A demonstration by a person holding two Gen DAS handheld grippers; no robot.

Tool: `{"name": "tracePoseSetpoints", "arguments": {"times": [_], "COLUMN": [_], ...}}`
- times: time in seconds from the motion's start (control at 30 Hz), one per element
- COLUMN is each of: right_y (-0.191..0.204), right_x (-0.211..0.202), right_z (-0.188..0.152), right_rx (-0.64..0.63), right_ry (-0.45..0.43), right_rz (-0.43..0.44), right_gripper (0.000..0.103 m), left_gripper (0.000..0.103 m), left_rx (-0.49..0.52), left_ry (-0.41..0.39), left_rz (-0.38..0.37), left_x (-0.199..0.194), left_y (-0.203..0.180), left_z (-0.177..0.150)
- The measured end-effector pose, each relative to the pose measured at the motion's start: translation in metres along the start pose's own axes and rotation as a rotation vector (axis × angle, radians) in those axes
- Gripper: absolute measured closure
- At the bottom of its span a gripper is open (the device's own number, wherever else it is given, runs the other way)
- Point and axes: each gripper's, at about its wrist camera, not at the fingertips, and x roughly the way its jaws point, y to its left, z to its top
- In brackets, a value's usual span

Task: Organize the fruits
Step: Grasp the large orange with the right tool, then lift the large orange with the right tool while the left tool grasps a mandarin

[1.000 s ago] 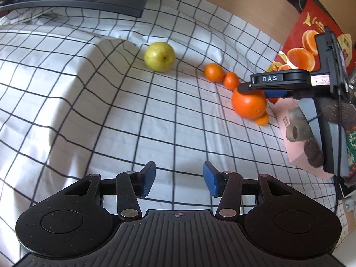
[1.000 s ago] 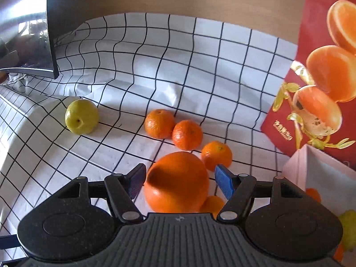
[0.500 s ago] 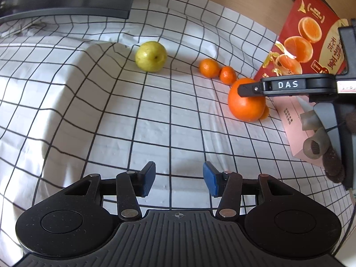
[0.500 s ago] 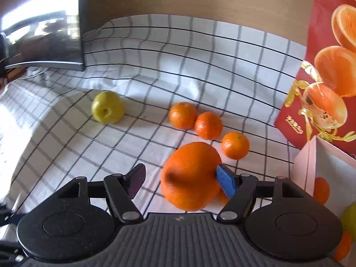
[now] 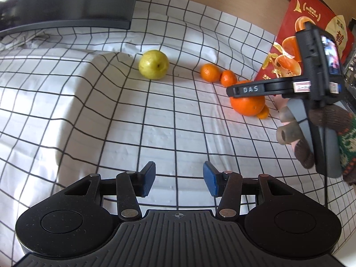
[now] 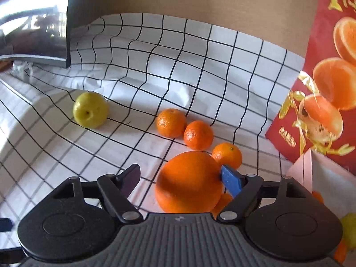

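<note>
A big orange rests on the checked cloth between the jaws of my right gripper, which are opening. The blue right pad still touches it, while the left pad stands clear. Three small tangerines lie just beyond it, and another peeks out beneath it. A yellow-green apple sits farther left. My left gripper hovers open and empty over bare cloth. From there I see the apple, the big orange and one of the right gripper's fingers above it.
A red carton printed with oranges stands at the right. In front of it is a pink box holding some fruit. A dark screen sits at the back left. A gloved hand holds the right gripper.
The right gripper's jaws have spread apart and its left pad has come off the big orange, which now lies on the cloth. The left gripper has hardly moved.
</note>
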Motion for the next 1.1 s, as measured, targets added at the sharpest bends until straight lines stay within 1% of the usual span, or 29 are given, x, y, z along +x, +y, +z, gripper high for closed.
{"name": "tracePoseSetpoints", "arguments": {"times": [0.17, 0.23, 0.27, 0.3, 0.37, 0.4, 0.43, 0.5, 0.6, 0.77, 0.8, 0.87, 0.93, 1.03, 1.1], "right_y": [0.007, 0.006, 0.002, -0.004, -0.012, -0.011, -0.009, -0.001, 0.004, 0.005, 0.003, -0.002, -0.011, -0.025, -0.037], "right_x": [0.017, 0.03, 0.038, 0.038, 0.039, 0.036, 0.033, 0.028, 0.009, -0.049, -0.062, -0.083, -0.097, -0.115, -0.122], "right_z": [-0.001, -0.006, -0.01, -0.014, -0.018, -0.018, -0.017, -0.016, -0.022, -0.05, -0.058, -0.077, -0.097, -0.129, -0.147], "right_rx": [-0.058, -0.056, -0.043, -0.003, 0.044, 0.042, 0.02, -0.022, -0.025, 0.029, 0.036, 0.041, 0.053, 0.065, 0.099], "right_ry": [0.013, 0.069, 0.102, 0.075, 0.079, 0.074, 0.066, 0.081, 0.075, 0.054, 0.05, 0.048, 0.059, 0.078, 0.094], "right_rz": [-0.055, -0.048, -0.045, -0.042, -0.016, -0.015, -0.006, -0.008, 0.07, 0.197, 0.209, 0.197, 0.165, 0.079, 0.039], "right_gripper": [0.021, 0.021, 0.02, 0.021, 0.022, 0.024, 0.033, 0.033, 0.033, 0.033, 0.033, 0.033, 0.033, 0.033, 0.033], "left_gripper": [0.051, 0.051, 0.051, 0.051, 0.051, 0.051, 0.051, 0.051, 0.051, 0.051, 0.051, 0.051, 0.051, 0.051, 0.051], "left_rx": [0.002, 0.005, 0.007, 0.009, 0.009, 0.007, 0.004, -0.004, -0.01, 0.006, 0.01, 0.024, 0.05, 0.114, 0.161], "left_ry": [-0.001, -0.001, 0.0, 0.0, 0.004, 0.008, 0.012, 0.016, 0.02, 0.037, 0.039, 0.045, 0.052, 0.053, 0.045], "left_rz": [0.013, 0.018, 0.021, 0.024, 0.03, 0.034, 0.037, 0.036, 0.013, -0.024, -0.033, -0.054, -0.082, -0.142, -0.173], "left_x": [-0.007, -0.01, -0.011, -0.012, -0.013, -0.012, -0.011, -0.008, -0.002, 0.013, 0.017, 0.025, 0.033, 0.046, 0.056], "left_y": [0.004, 0.006, 0.007, 0.009, 0.013, 0.015, 0.016, 0.019, 0.017, 0.003, -0.001, -0.011, -0.025, -0.051, -0.069], "left_z": [-0.001, -0.002, -0.002, -0.003, -0.004, -0.004, -0.004, -0.003, -0.002, 0.002, 0.003, 0.006, 0.01, 0.018, 0.026]}}
